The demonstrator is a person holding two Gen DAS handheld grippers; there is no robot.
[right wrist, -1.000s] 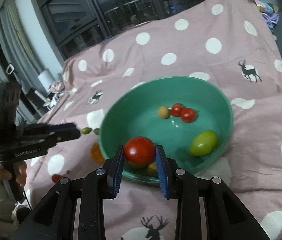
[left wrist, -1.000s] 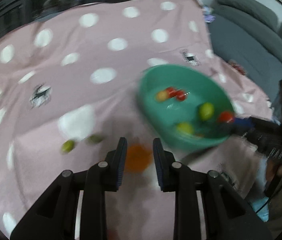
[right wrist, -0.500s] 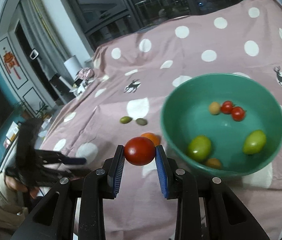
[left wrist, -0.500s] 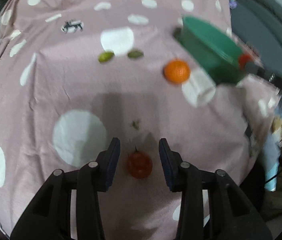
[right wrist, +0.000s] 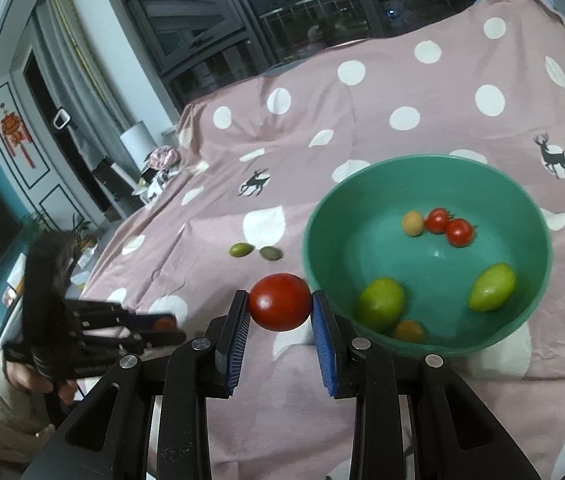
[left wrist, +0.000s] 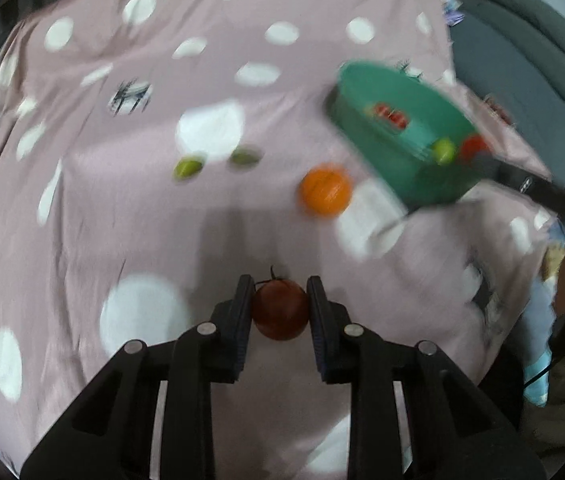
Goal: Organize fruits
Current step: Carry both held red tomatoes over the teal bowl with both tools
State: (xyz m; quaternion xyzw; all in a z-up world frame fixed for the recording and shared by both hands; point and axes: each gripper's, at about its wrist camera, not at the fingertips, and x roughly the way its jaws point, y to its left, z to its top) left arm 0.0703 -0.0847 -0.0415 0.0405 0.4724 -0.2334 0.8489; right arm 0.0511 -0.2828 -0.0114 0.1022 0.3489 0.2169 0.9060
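While the left wrist view is blurred, left gripper [left wrist: 280,310] jaws are closing, pads against a dark red tomato [left wrist: 280,312] on the pink cloth [left wrist: 82,200]; orange [left wrist: 325,189] and green bowl [left wrist: 382,136] sit far right.
Right wrist view: right gripper [right wrist: 280,312] pinches a red tomato [right wrist: 280,307] just left of the bowl [right wrist: 322,216], above the cloth.

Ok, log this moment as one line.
left gripper: closing on dark red tomato | right gripper: holding red tomato beside green bowl
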